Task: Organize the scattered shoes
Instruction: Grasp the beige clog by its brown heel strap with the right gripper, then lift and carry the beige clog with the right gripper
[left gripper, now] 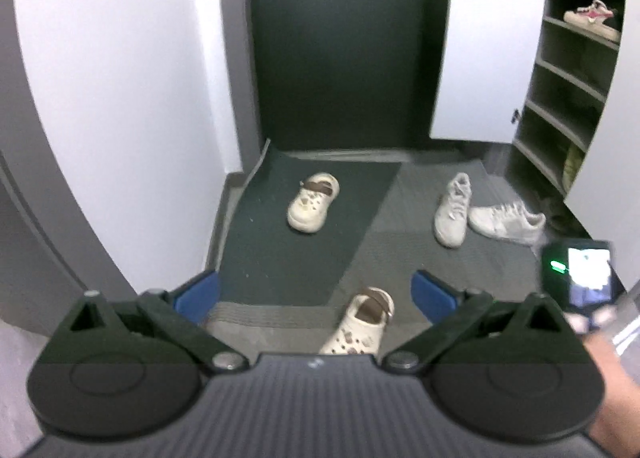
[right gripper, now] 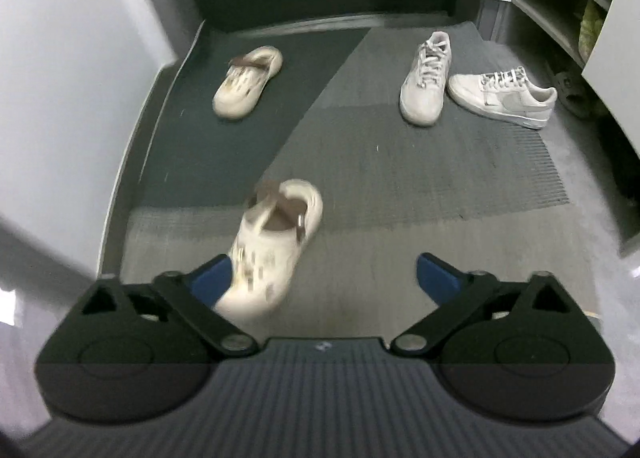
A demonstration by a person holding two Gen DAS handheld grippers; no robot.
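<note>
Two cream clogs with brown straps lie apart on the floor mat: a near clog (left gripper: 360, 322) (right gripper: 272, 250) and a far clog (left gripper: 313, 202) (right gripper: 248, 82). Two white sneakers lie at the right, one pointing toward me (left gripper: 452, 209) (right gripper: 426, 82), one on its side across it (left gripper: 508, 218) (right gripper: 504, 96). My left gripper (left gripper: 316, 294) is open above the near clog. My right gripper (right gripper: 324, 278) is open, its left finger (right gripper: 210, 282) overlapping the near clog's toe; contact cannot be told.
An open shoe cabinet (left gripper: 576, 70) stands at the right with its white door (left gripper: 488, 38) swung out. A pink-and-white shoe (left gripper: 592, 18) sits on an upper shelf. A dark door (left gripper: 344, 38) is ahead, a white wall (left gripper: 120, 78) at the left. Dark sandals (right gripper: 572, 92) lie by the cabinet.
</note>
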